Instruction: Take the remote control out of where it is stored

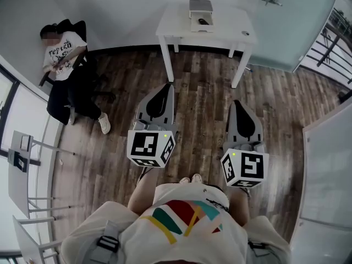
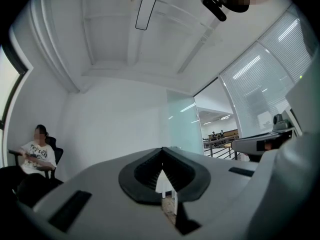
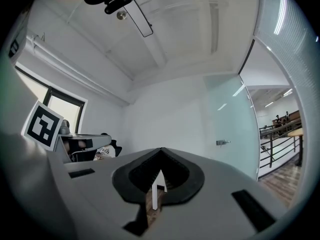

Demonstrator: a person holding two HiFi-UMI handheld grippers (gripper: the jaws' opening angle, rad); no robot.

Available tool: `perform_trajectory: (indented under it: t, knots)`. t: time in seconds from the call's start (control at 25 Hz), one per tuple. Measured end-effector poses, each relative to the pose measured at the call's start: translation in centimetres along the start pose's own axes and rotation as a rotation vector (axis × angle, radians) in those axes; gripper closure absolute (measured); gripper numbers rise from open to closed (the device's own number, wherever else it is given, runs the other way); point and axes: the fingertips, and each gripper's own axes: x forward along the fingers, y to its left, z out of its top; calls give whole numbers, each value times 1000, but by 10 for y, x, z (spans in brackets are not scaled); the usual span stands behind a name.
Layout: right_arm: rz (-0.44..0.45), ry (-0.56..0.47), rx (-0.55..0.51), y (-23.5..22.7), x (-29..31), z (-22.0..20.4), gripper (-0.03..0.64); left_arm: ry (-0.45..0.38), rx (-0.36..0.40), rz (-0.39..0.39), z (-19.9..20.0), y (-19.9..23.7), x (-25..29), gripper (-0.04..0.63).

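Observation:
A white table (image 1: pixel 220 29) stands against the far wall in the head view. On it sits a grey storage box (image 1: pixel 200 7), and a small dark remote control (image 1: pixel 203 21) lies on the light tray in front of it. My left gripper (image 1: pixel 168 88) and right gripper (image 1: pixel 237 104) hang side by side over the wooden floor, well short of the table and pointing toward it. Both are shut, with nothing between the jaws. In the left gripper view the left gripper's (image 2: pixel 162 150) tips meet, and the right gripper (image 3: pixel 161 150) looks the same in its own view.
A person (image 1: pixel 65 65) sits on a chair by the left wall. A glass door (image 1: pixel 297 26) and a railing (image 1: pixel 330 45) stand at the back right. White stands (image 1: pixel 22 155) line the left side, and a white panel (image 1: pixel 330 169) is at the right.

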Motion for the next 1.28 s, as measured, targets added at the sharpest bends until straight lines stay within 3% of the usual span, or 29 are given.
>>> perform_trajectory:
  t: [0.72,1.28]
  knots:
    - [39,20,105,-39,14,-26,617,-12,-17,53,-9,-1,21,588]
    - [73,77,40,-50,112,-51,617,-26,-52,21,-38,25,116,588]
